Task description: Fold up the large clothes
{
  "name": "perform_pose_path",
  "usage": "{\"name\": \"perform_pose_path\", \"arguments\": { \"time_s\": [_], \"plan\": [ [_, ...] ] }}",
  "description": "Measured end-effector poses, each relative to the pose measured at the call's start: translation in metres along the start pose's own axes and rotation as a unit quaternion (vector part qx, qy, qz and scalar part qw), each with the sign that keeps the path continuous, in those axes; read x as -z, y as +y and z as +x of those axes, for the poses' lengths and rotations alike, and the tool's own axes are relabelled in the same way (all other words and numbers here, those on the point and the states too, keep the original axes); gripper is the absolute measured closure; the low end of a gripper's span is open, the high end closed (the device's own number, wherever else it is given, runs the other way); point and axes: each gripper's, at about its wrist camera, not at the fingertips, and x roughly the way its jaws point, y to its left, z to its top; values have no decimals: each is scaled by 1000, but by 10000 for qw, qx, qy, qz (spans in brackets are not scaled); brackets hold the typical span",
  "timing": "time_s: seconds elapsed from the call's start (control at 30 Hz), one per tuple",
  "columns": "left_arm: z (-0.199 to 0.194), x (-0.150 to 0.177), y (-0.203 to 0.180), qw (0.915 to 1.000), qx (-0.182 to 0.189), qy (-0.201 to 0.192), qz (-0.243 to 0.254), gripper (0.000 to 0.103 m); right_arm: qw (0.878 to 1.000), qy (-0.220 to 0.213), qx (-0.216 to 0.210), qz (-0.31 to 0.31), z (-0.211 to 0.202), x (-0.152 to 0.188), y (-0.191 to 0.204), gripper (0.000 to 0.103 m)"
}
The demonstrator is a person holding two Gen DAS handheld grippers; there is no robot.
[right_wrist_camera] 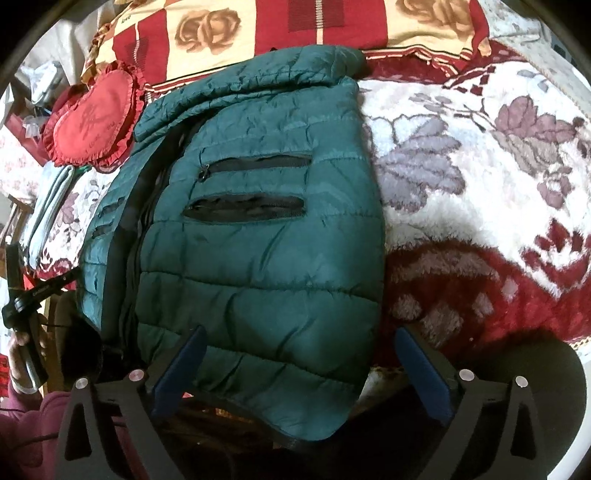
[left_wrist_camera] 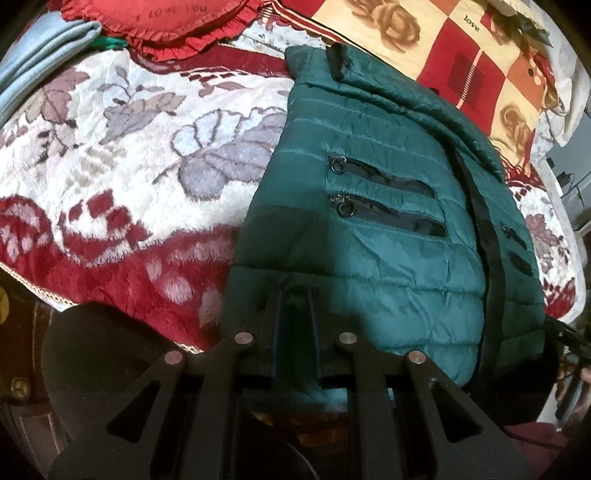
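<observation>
The jacket (right_wrist_camera: 258, 236) lies on the bed, on the blanket (left_wrist_camera: 110, 155), collar toward the pillow (right_wrist_camera: 295, 33) and hem at the near edge, hanging a little over it. It already looks narrowed: both long sides run straight, no sleeve sticks out in either view, and the zip line runs up the middle with the pocket zips facing me. So I judge the sleeves and sides are tucked in and the lengthwise stage is done.

My left gripper (left_wrist_camera: 293, 295) is at the hem. Its fingers stand close together with green fabric between and around them, so I read it as pinching the jacket's lower edge, though the tips are dark and partly buried. My right gripper (right_wrist_camera: 299, 350) is wide open over the hem's right half, one pad (right_wrist_camera: 181, 365) on the fabric, the other off the jacket's edge above the blanket; it holds nothing.

What is left, as I see it: close the right one on the hem, then carry both corners up toward the collar for the crosswise fold, perhaps a second one, then press it flat. The puffy fill may spring back.

A red cushion (right_wrist_camera: 92, 118) lies beside the collar, clear of the fold.
</observation>
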Motion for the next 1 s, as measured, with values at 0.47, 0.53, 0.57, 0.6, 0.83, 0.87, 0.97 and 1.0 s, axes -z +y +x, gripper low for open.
{"name": "perform_pose_path", "arguments": {
  "time_s": [0.47,0.53,0.57,0.6,0.83,0.87,0.97,1.0],
  "plan": [
    [13,6,11,9950,856,495,-144,21,9996,275,-101,59,12,-1,-3,0],
    [13,6,10,9952,820,515,-148,21,9995,288,-123,46,12,-2,-2,0],
    [14,5,10,9954,793,520,-122,21,9995,294,-125,29,12,-2,-2,0],
    [15,2,8,9960,720,519,-71,21,9996,283,-100,8,11,-2,-1,0],
    [7,-4,19,9989,338,324,32,21,9997,160,-137,126,4,-7,-6,0],
    [11,-5,22,9988,312,373,-15,21,9996,177,-142,143,5,-8,-7,0],
    [22,-4,25,9978,360,543,-73,21,9995,232,-125,150,9,-8,-8,0],
    [25,-3,23,9974,412,595,-63,21,9995,241,-130,144,9,-8,-8,0]
  ]
}}
